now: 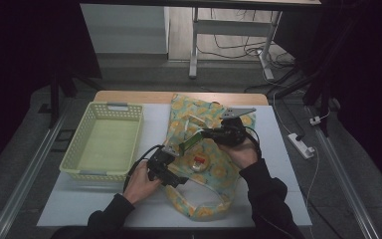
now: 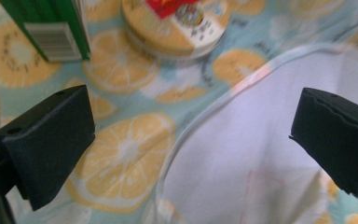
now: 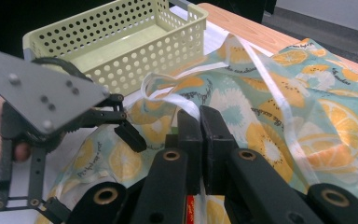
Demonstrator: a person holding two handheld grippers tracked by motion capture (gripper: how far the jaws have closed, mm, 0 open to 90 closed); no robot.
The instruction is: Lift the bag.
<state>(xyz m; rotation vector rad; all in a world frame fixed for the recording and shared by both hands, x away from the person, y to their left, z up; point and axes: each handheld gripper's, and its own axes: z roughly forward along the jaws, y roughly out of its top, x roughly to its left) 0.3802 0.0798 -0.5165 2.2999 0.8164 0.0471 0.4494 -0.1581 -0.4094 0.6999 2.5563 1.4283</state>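
A bag (image 1: pixel 218 174) printed with orange slices lies on the white mat. My right gripper (image 1: pixel 205 133) is over its middle, and in the right gripper view its jaws (image 3: pixel 199 116) are shut on the bag's white strap (image 3: pixel 177 100). A green box (image 1: pixel 191 141) and a round tin (image 1: pixel 198 160) with a red label rest at the bag; whether they are inside it I cannot tell. My left gripper (image 1: pixel 176 167) is at the bag's left edge. In the left gripper view it (image 2: pixel 191 135) stands open over the print (image 2: pixel 126 149), below the box (image 2: pixel 46 23) and tin (image 2: pixel 172 23).
An empty pale green perforated basket (image 1: pixel 114 107) stands on the left of the mat (image 1: pixel 154 124), also seen in the right gripper view (image 3: pixel 116 28). A wooden table edge (image 1: pixel 129 95) runs along the back. Cables and a power strip (image 1: pixel 301 144) lie on the floor at right.
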